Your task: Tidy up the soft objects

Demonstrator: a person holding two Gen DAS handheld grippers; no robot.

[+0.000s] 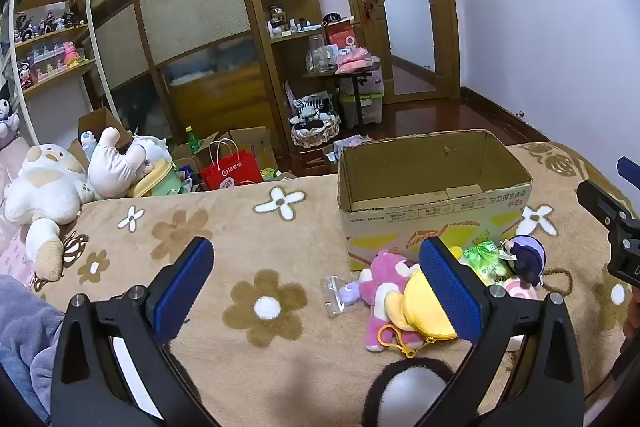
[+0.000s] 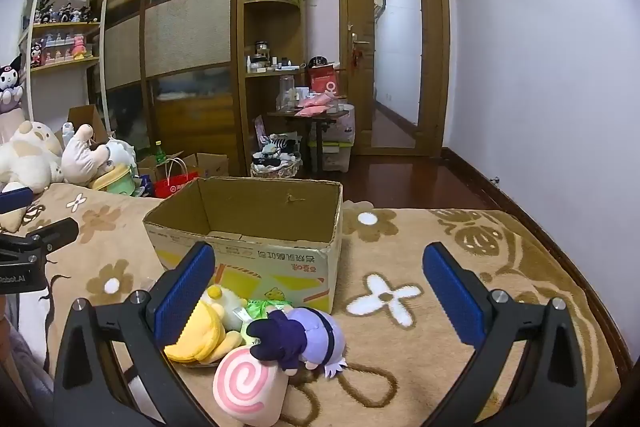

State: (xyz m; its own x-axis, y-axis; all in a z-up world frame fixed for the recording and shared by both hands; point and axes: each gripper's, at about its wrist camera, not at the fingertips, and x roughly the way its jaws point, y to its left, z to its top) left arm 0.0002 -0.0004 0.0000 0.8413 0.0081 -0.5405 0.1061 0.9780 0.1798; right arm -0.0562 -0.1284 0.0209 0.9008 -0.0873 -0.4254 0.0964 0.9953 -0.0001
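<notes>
An open, empty cardboard box [image 1: 436,201] stands on the flowered blanket; it also shows in the right wrist view [image 2: 256,227]. In front of it lies a pile of soft toys: a pink plush bear [image 1: 380,291], a yellow pouch [image 1: 424,311], a green packet [image 1: 486,259], a purple-haired doll [image 2: 304,339] and a pink swirl plush [image 2: 248,383]. My left gripper [image 1: 316,283] is open above the blanket, left of the pile. My right gripper [image 2: 320,291] is open just above the doll. A black-and-white fluffy ball [image 1: 412,391] lies close under the left gripper.
Large white plush toys [image 1: 48,191] lie at the blanket's far left edge. A small clear plastic bag [image 1: 334,293] lies beside the pink bear. Beyond the bed are a red paper bag [image 1: 232,171], boxes, a wardrobe, shelves and a door.
</notes>
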